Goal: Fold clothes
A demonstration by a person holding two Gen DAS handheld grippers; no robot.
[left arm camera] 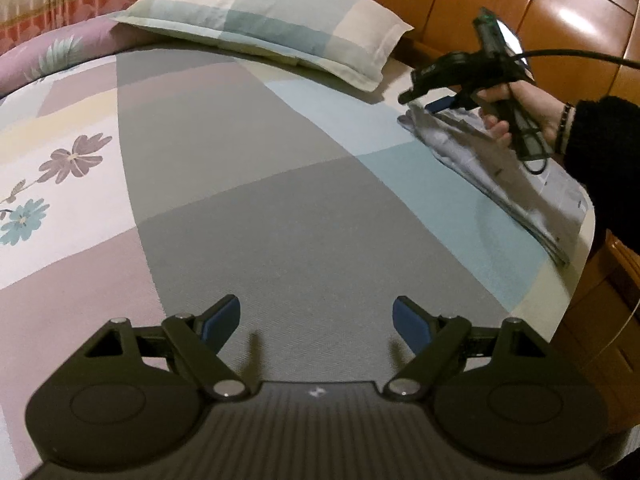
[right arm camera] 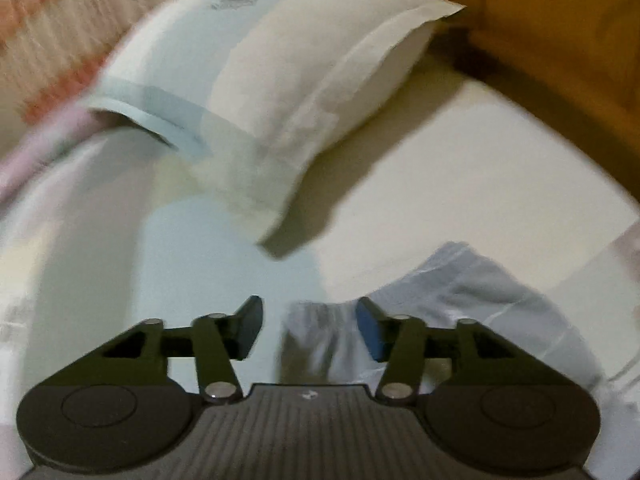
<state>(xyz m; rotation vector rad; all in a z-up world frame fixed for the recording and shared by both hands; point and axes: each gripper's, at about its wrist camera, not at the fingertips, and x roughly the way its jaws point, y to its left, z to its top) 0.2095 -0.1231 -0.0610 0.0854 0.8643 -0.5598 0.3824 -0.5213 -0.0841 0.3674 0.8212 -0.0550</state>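
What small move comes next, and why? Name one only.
Probably draw the right gripper back, clear of the folded garment. That pale cloth lies flat in layers at the bed's edge near the pillow. The right jaws stand open above it, gripping nothing; the left gripper hangs open over bare bedspread.

Home bedroom: bed (left arm camera: pixel 248 184), pillow (left arm camera: pixel 272 20), wooden headboard (left arm camera: pixel 520 8).

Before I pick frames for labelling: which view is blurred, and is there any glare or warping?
Left wrist view: mostly sharp, with glare on the wooden headboard, bed edges bowed by the fisheye, slight smear on the folded garment. Right wrist view: motion-blurred throughout, pillow and garment soft, the pillow casting a dark shadow.
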